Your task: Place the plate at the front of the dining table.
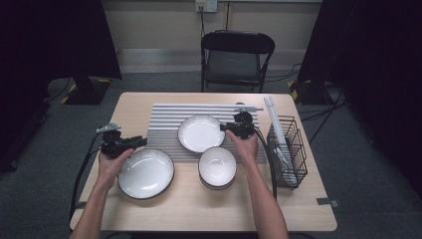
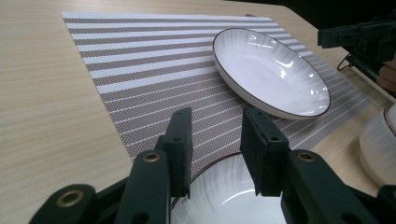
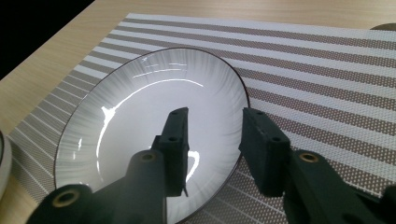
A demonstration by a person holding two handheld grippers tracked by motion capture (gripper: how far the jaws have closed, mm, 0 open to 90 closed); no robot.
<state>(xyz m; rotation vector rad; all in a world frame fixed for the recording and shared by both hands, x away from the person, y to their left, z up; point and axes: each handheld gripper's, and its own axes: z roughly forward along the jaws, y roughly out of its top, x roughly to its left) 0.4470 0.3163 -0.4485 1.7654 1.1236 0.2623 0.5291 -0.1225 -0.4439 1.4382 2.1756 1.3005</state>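
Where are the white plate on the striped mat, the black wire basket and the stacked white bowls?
White plate on the striped mat [image 1: 200,132]: high view, its centre.
Black wire basket [image 1: 296,149]: high view, right wall.
Stacked white bowls [image 1: 217,165]: high view, top bowl's inside.

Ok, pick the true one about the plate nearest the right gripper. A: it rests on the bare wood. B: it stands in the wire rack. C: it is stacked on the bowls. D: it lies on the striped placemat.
D: the plate lies flat on the striped placemat, beside the right gripper, apart from the wire rack and the stacked bowls.
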